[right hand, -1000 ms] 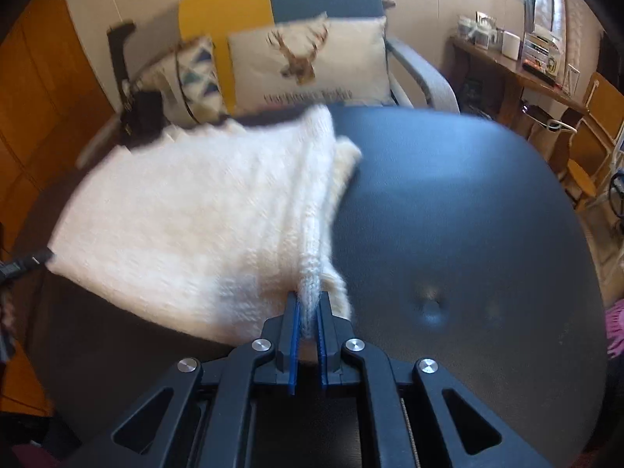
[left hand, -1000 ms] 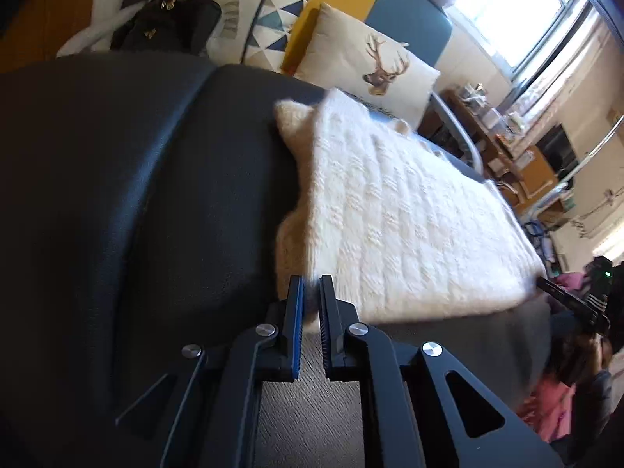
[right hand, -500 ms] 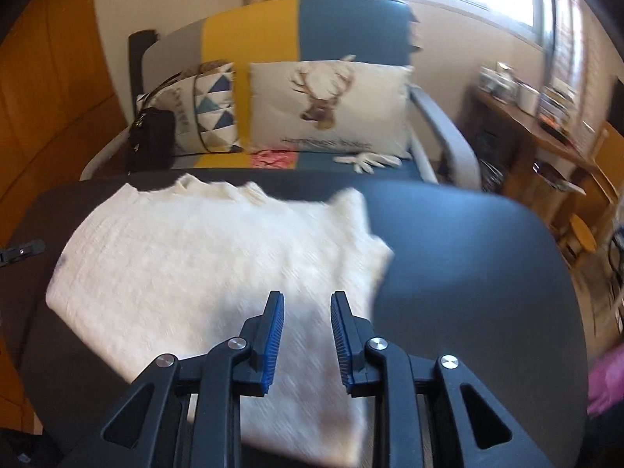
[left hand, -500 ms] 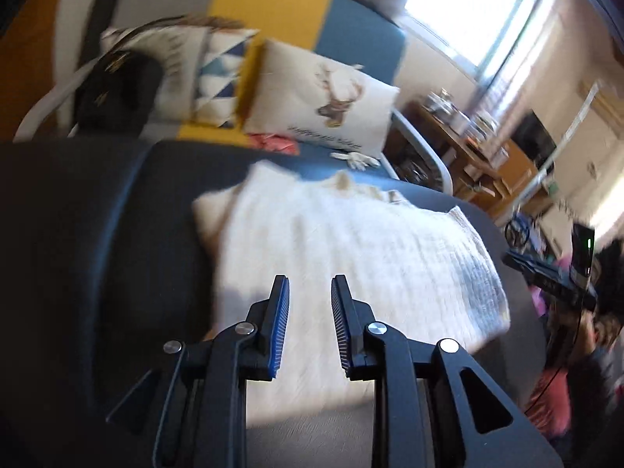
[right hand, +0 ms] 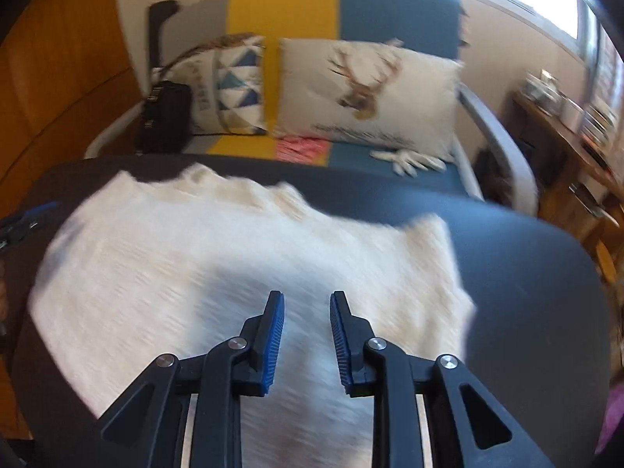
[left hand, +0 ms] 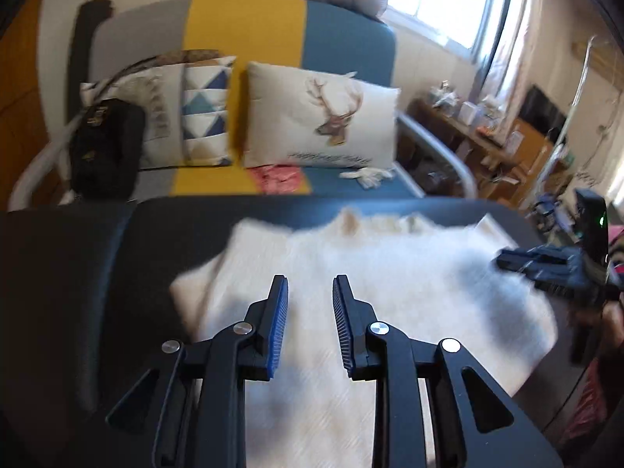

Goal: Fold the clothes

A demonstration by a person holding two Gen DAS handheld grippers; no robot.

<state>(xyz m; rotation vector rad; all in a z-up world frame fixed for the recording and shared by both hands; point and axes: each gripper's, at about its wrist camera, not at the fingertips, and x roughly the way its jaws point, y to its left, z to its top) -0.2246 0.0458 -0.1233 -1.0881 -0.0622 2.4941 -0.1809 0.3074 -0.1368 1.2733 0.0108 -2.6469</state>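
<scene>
Both grippers have let go of the sweater hem since a second ago and lifted back; the views are now higher and motion-blurred. Dark table (left hand: 70, 273) fills the foreground, with the cream knit sweater (left hand: 390, 273) lying flat on it, folded, one sleeve edge poking out at the left side in the left wrist view. In the right wrist view the sweater (right hand: 195, 265) covers the left half of the table (right hand: 526, 292). Behind the table is a grey, yellow and blue sofa (right hand: 339, 4) carrying a deer-print pillow (right hand: 370, 89), a triangle-pattern pillow (right hand: 230, 85), a black bag (right hand: 163, 117) and a white glove (right hand: 409, 160). Left gripper (left hand: 310, 286) hovers over the sweater, jaws parted, nothing between them. Right gripper (right hand: 307, 301) likewise, jaws apart and empty; it (left hand: 553, 265) also shows at the right edge of the left wrist view, blurred.
</scene>
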